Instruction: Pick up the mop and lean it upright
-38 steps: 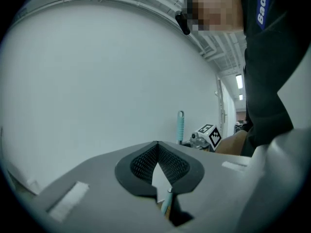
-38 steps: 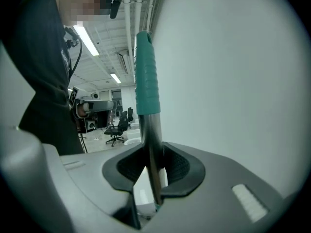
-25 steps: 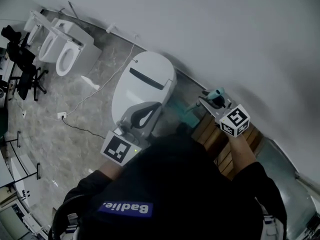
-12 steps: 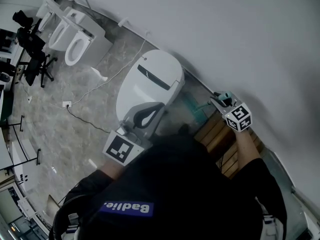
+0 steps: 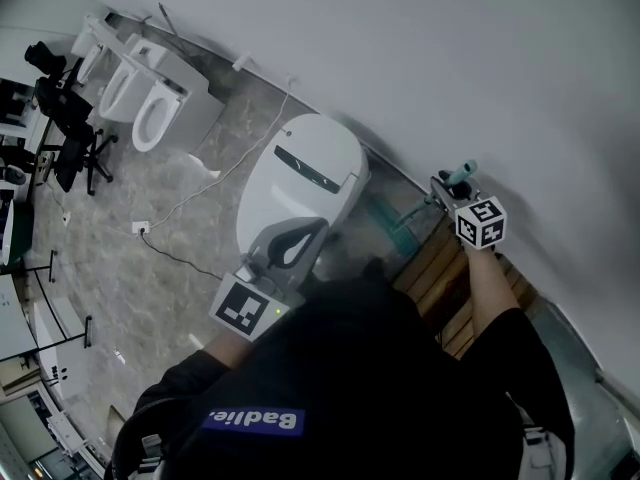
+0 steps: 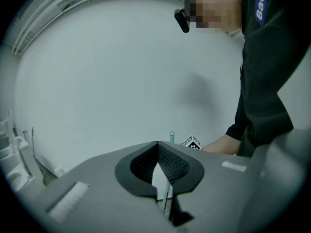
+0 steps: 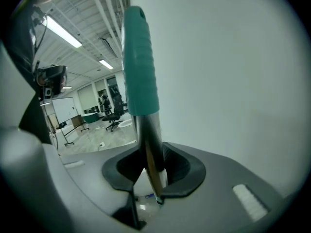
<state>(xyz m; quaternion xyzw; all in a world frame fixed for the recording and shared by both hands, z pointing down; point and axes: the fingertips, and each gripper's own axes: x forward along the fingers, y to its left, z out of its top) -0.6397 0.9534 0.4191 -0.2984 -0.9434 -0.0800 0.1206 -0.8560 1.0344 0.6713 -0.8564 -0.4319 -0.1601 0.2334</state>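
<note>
Left claw (image 6: 158, 165) closed, empty, held at the front of the white toilet (image 5: 300, 168). Right claw (image 7: 153, 181) clamped on the metal shaft of the mop (image 7: 141, 67) just under its teal grip, with the pole roughly upright near the wall (image 5: 450, 48); the mop head is out of sight. Farther off, more toilets (image 5: 150, 103) stand on the marbled floor (image 5: 150, 203).

This looks like a test hall or showroom for bathroom fittings, not a real washroom. A white closed-lid toilet (image 5: 300, 178) and a row of open white toilets (image 5: 148, 108) stand in the open on a grey marbled floor (image 5: 140, 288), with a white cable (image 5: 232, 164) trailing across it. Beyond are a black office chair (image 5: 72, 138), a whiteboard on a stand (image 7: 62, 111) and long ceiling strip lights (image 7: 63, 33).
</note>
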